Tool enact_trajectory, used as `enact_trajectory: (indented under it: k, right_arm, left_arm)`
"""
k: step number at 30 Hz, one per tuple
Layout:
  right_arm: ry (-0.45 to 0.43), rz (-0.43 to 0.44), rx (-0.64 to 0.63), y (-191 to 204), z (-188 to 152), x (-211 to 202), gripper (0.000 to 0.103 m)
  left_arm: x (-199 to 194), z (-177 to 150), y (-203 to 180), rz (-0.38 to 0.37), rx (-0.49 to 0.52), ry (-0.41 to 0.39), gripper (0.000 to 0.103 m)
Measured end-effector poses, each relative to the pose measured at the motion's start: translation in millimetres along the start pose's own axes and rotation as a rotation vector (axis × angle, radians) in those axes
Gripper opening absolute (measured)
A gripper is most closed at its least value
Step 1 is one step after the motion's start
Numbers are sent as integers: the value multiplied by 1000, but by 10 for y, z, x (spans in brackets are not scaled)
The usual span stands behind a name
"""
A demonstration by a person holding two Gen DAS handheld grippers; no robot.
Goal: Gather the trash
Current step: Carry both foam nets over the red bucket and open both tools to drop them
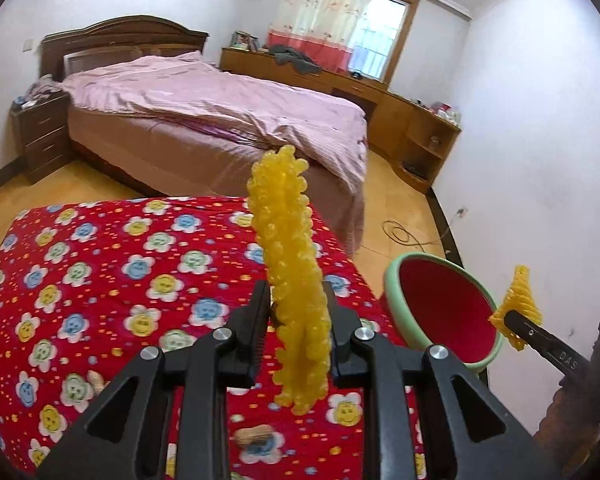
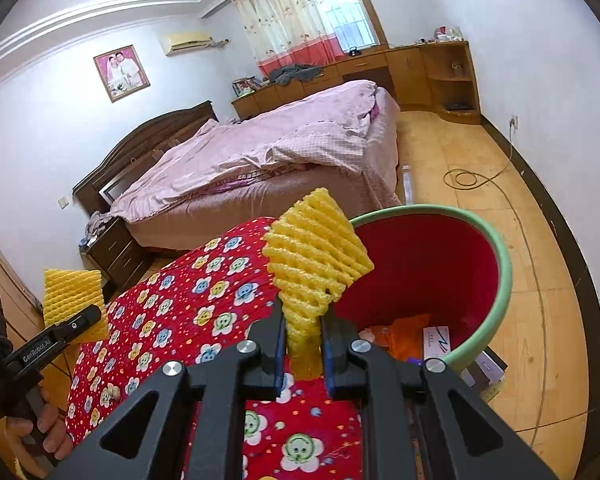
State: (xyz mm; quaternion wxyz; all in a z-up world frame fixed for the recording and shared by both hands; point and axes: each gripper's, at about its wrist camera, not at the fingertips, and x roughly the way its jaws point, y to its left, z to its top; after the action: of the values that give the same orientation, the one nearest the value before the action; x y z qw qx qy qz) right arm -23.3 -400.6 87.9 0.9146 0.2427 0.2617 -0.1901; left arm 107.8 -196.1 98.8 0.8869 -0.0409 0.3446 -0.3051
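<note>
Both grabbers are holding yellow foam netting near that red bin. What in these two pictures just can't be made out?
- Trash bin: its bottom, right wrist view, hidden behind the right gripper and its foam net.
- Peanut: partly covered by the left gripper, left wrist view.
- Box in the bin: print too small.
- Nightstand clutter: blurred.

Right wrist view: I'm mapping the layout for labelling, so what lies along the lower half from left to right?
Left gripper shut on a yellow foam net sleeve → red flower-print cloth → right gripper shut on a second yellow foam net → green-rimmed red bin → bare wooden floor.
</note>
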Motion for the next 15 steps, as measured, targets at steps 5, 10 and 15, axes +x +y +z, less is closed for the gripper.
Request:
enact_trajectory:
  k: [5, 10, 15]
  right_arm:
    - [-2, -15, 23, -196, 10, -5, 16]
    - [8, -28, 64, -465, 13, 37, 16]
    - [27, -41, 99, -696, 8, 115, 17]
  left_arm:
    - [151, -21, -329, -29, 49, 29, 24]
    - [316, -54, -657, -59, 97, 61, 24]
    - [543, -119, -985, -102, 144, 97, 24]
